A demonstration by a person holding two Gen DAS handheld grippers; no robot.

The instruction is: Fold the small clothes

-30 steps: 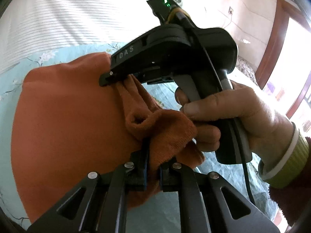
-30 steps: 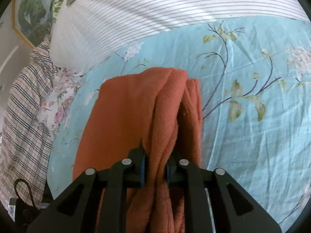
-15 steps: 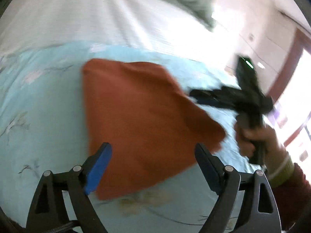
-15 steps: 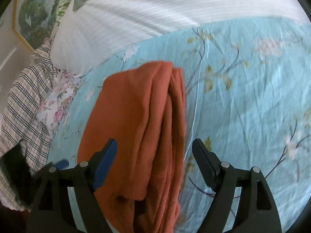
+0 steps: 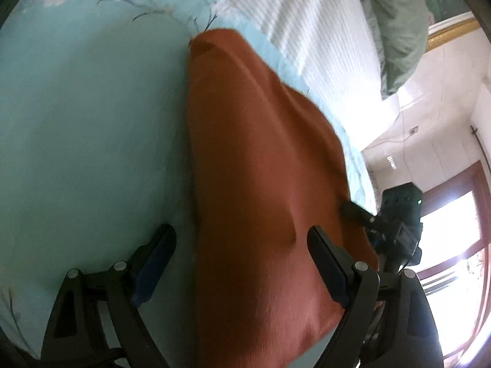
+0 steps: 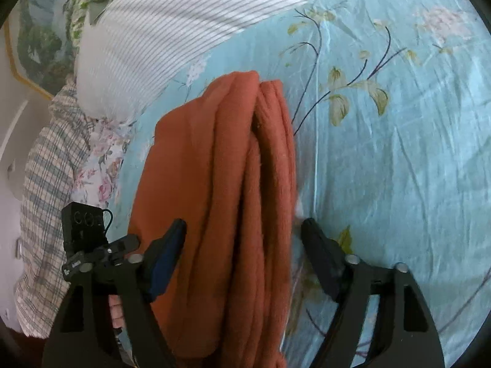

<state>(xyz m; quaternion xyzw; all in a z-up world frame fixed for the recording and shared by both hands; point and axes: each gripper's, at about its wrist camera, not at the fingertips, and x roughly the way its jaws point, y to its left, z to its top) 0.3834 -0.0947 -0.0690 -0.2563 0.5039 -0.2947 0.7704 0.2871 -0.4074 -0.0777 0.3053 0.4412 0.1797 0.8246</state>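
A rust-orange garment (image 5: 260, 168) lies folded on the light blue floral bedsheet (image 5: 92, 122). In the right wrist view the garment (image 6: 221, 184) shows several stacked folds along its right edge. My left gripper (image 5: 242, 254) is open, its fingers straddling the garment's near end without holding it. My right gripper (image 6: 242, 248) is open too, its fingers either side of the folded stack. The right gripper also shows in the left wrist view (image 5: 396, 224) at the garment's right edge. The left gripper shows in the right wrist view (image 6: 92, 245) at lower left.
A white striped quilt (image 6: 172, 30) lies along the far side of the bed. A green pillow (image 5: 396, 24) sits beyond it. A plaid and a floral cloth (image 6: 52, 153) lie at the left. A door and window (image 5: 454, 230) are at the right.
Both grippers opened and let go of the orange garment, which now lies folded on the sheet. Both grippers have drawn back and stay open around it.
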